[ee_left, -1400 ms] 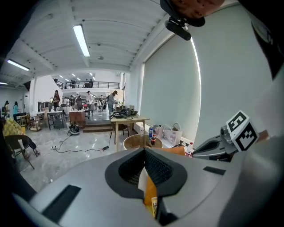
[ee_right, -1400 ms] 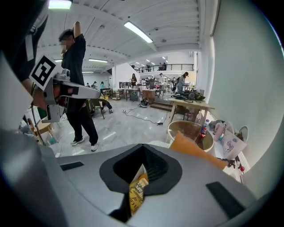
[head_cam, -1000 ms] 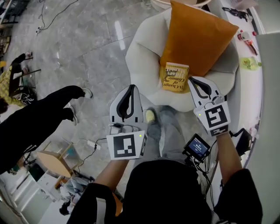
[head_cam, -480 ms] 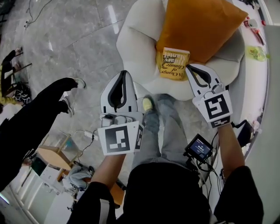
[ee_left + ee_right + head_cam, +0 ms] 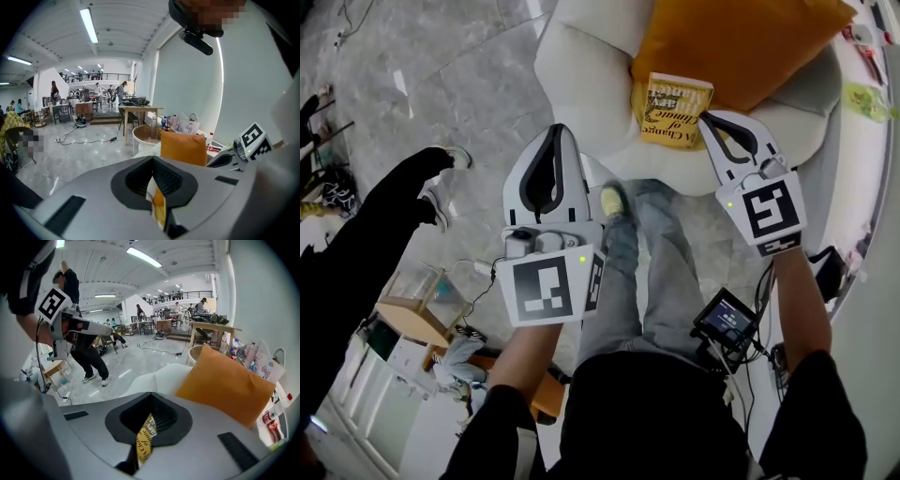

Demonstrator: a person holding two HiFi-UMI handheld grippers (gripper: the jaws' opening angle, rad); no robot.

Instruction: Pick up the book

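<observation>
Leaning against a large orange fabric cushion (image 5: 741, 47), a yellow paperback book (image 5: 675, 111) with dark lettering is seen upright on the seat of a white padded armchair (image 5: 581, 66). The cover is turned toward the front of the chair.

The right gripper (image 5: 706, 119) is held just beside the lower right corner of the book, apart from it as far as can be told. Its jaws are pressed together with nothing pinched, and in the right gripper view a strip of the yellow cover is seen through the opening behind the closed tips.

The left gripper (image 5: 555, 129) is held further to the left, over the front edge of the armchair and well apart from the book. Its jaws are likewise pressed together and empty. Only cushion and chair are seen through its opening in the left gripper view.

Between the two grippers, the wearer's legs in faded blue jeans (image 5: 652, 272) and a yellow-green shoe (image 5: 612, 200) are planted at the foot of the armchair on the grey polished stone floor (image 5: 459, 84). A small lit screen (image 5: 727, 322) is carried at the wearer's right side.

To the left, a bystander in black clothing (image 5: 366, 244) is standing on the floor, with a low wooden stool (image 5: 403, 319) near the feet. In the left gripper view, a round wood-rimmed side table (image 5: 143, 136) is seen behind the armchair and a wooden table (image 5: 138, 110) further back.
</observation>
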